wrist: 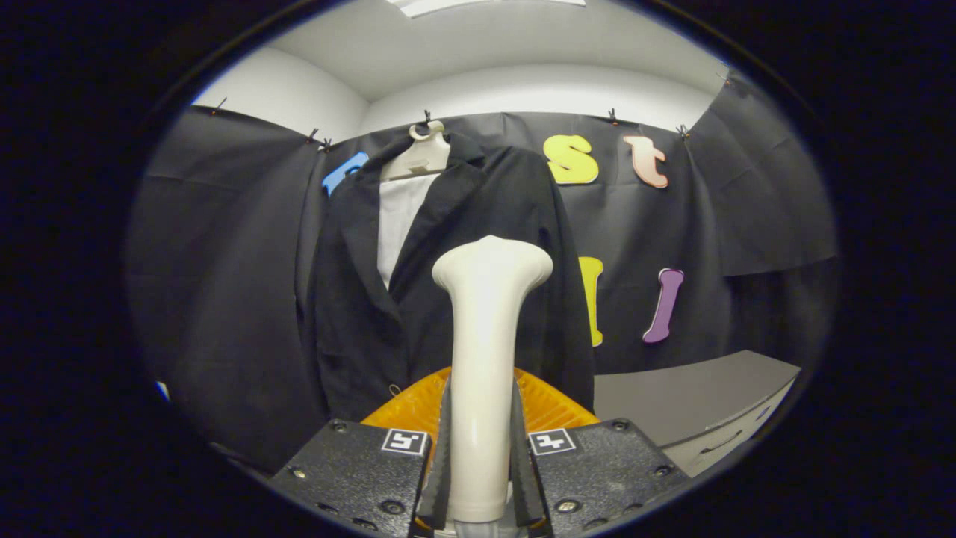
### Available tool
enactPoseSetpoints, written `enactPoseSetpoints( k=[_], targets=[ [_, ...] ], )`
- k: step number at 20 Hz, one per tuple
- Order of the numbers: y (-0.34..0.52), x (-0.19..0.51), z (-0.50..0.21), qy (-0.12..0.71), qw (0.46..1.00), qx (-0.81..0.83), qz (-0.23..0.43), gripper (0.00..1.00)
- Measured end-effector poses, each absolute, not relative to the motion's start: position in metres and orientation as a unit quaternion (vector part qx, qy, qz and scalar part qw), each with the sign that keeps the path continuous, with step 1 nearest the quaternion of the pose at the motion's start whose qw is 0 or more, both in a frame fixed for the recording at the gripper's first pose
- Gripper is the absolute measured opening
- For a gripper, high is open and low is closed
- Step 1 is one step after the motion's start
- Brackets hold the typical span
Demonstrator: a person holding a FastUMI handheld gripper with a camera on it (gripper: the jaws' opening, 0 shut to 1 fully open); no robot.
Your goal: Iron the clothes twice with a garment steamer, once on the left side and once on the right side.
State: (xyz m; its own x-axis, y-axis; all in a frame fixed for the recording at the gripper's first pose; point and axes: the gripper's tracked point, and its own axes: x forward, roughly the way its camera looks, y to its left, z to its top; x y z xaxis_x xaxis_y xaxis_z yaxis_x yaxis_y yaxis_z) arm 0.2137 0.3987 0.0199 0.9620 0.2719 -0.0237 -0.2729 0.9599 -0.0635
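A white garment steamer [484,351] stands upright between my fingers, its flared head raised toward the clothes. My gripper [482,456] is shut on the steamer's handle, one finger pressing on each side. Beyond it, a black jacket [418,284] over a white shirt [399,224] hangs on a white hanger [420,153] against the black cloth wall. The steamer head sits in front of the jacket's right half, apart from the fabric as far as I can tell.
A grey cabinet top [694,396] with a drawer front lies to the right of the jacket. An orange ribbed part [553,407] shows behind the steamer just above my fingers. Black cloth [224,284] covers the wall on both sides.
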Motion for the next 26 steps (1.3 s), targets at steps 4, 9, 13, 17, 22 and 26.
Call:
enactPoseSetpoints(
  k=[4,9,13,17,22,26],
  targets=[
    [0.398,0.206,-0.008,0.034,0.989,-0.043,0.141,0.36],
    [0.395,0.201,-0.034,0.057,0.988,-0.048,0.138,0.36],
    [0.39,0.197,-0.058,0.077,0.987,-0.053,0.13,0.36],
    [0.385,0.191,-0.083,0.102,0.985,-0.06,0.125,0.36],
    [0.382,0.182,-0.116,0.133,0.981,-0.073,0.122,0.36],
    [0.379,0.179,-0.138,0.154,0.977,-0.082,0.119,0.36]
  ],
)
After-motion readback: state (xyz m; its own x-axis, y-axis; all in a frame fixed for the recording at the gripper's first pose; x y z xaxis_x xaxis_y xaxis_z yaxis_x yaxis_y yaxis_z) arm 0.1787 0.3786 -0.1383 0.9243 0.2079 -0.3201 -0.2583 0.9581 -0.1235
